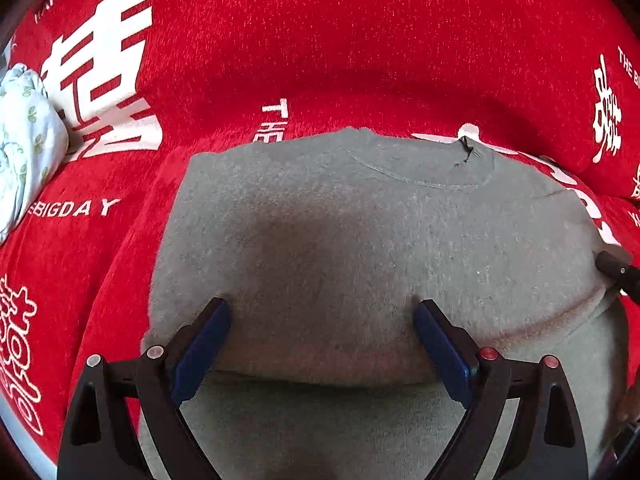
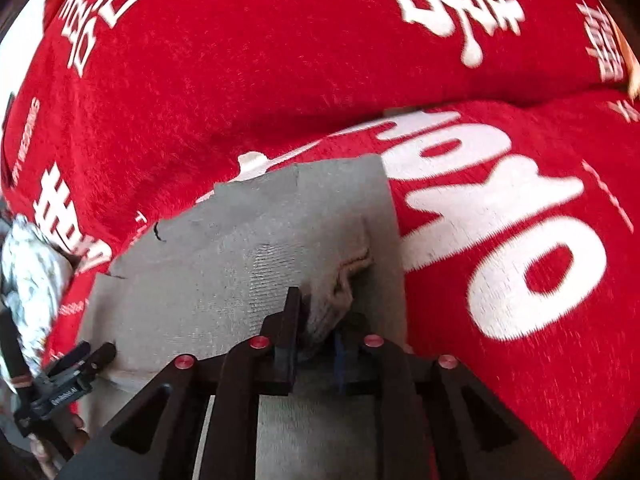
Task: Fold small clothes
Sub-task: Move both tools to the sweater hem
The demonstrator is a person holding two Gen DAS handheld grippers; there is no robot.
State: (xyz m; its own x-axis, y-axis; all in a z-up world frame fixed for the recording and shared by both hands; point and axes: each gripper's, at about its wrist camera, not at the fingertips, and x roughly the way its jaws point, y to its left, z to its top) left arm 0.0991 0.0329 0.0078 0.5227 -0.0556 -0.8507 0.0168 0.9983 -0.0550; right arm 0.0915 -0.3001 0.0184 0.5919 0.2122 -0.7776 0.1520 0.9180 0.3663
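Right gripper (image 2: 316, 332): fingers drawn close together, clamped on a bunched fold of the grey sweater (image 2: 248, 264). The pad faces are hidden by the cloth, and the right finger is mostly buried behind the fold. A paler ribbed part, possibly a cuff or hem, sits just beyond the fingertips; which part it is cannot be told.

Left gripper (image 1: 322, 316): fingers wide apart, blue pads (image 1: 202, 350) bare, nothing between them but flat knit underneath. Whether the tips touch the cloth cannot be told.

The sweater lies spread on a red blanket with white lettering (image 1: 320, 40), neckline away from the left camera. Its near hem is cut off by the frame.

A pale floral-print bundle (image 1: 24, 140) lies at the left edge, partly cut off. The blanket print in the right view is motion-blurred.
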